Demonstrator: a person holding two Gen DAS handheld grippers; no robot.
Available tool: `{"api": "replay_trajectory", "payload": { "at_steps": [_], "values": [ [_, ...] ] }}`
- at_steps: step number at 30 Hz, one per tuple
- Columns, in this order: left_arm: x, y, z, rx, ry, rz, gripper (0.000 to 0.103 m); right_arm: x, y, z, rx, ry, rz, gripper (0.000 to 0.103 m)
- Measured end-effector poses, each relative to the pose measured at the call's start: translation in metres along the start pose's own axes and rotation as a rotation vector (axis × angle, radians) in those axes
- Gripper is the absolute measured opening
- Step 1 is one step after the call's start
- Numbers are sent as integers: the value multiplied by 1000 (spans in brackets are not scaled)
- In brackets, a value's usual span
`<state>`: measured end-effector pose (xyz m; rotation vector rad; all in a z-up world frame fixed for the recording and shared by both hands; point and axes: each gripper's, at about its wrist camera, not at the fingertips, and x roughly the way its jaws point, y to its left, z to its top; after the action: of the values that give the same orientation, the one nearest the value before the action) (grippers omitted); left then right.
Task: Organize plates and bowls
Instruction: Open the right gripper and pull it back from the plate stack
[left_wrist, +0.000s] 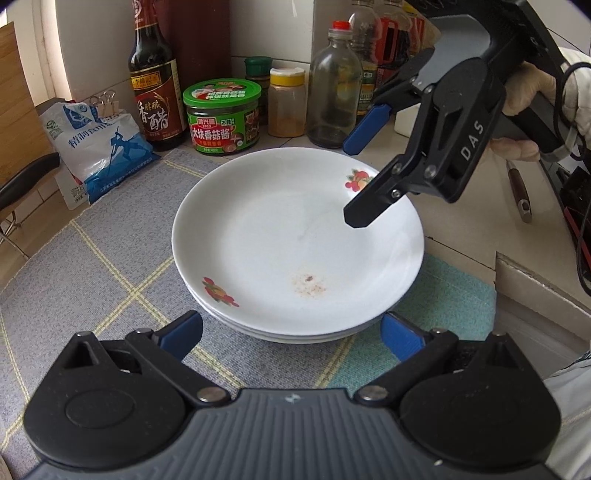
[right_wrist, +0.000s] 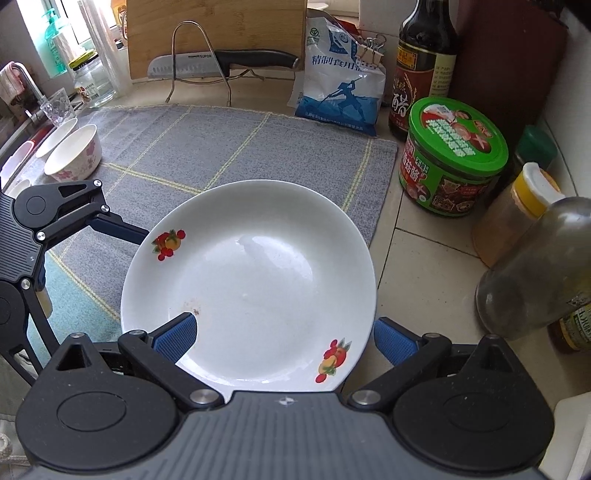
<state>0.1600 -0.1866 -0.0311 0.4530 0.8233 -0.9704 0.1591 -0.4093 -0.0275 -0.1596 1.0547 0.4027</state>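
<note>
White porcelain plates with small fruit prints are stacked (left_wrist: 295, 240) on a grey checked cloth mat (left_wrist: 110, 258), which is laid on the tiled desk (right_wrist: 424, 266). The left claw (left_wrist: 291, 334) is seen with its blue pads spread apart, just before the near rim of the stack, and nothing is held. The right claw (right_wrist: 284, 338) is also spread apart; one pad is placed over the top plate, the other outside its rim. Two white bowls with pink flowers (right_wrist: 74, 153) are found at the far edge of the mat, near the sink. A green-lidded sauce jar (left_wrist: 222, 116) and a dark vinegar bottle (left_wrist: 157, 81) are kept behind the stack.
</note>
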Motion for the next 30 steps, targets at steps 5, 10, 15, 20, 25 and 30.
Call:
{"api": "replay_trajectory", "payload": {
  "at_steps": [5, 10, 15, 20, 25, 30],
  "values": [
    [-15, -1, 0, -30, -49, 46, 102, -13, 16, -1, -56, -105, -108, 103],
    [-43, 1, -1, -87, -129, 124, 102, -26, 29, -1, -65, -203, -162, 103],
    [-66, 7, -10, -174, -162, 242, 102, -33, 45, 3, -78, -287, -159, 103],
    [-94, 17, -30, -273, -175, 329, 102, -29, 79, 11, -130, -341, -153, 103],
    [-132, 31, -61, -337, -217, 388, 102, -30, 123, 17, -180, -384, -147, 103],
    [-176, 47, -100, -346, -229, 410, 102, -23, 174, 26, -203, -394, -139, 103]
  ]
}}
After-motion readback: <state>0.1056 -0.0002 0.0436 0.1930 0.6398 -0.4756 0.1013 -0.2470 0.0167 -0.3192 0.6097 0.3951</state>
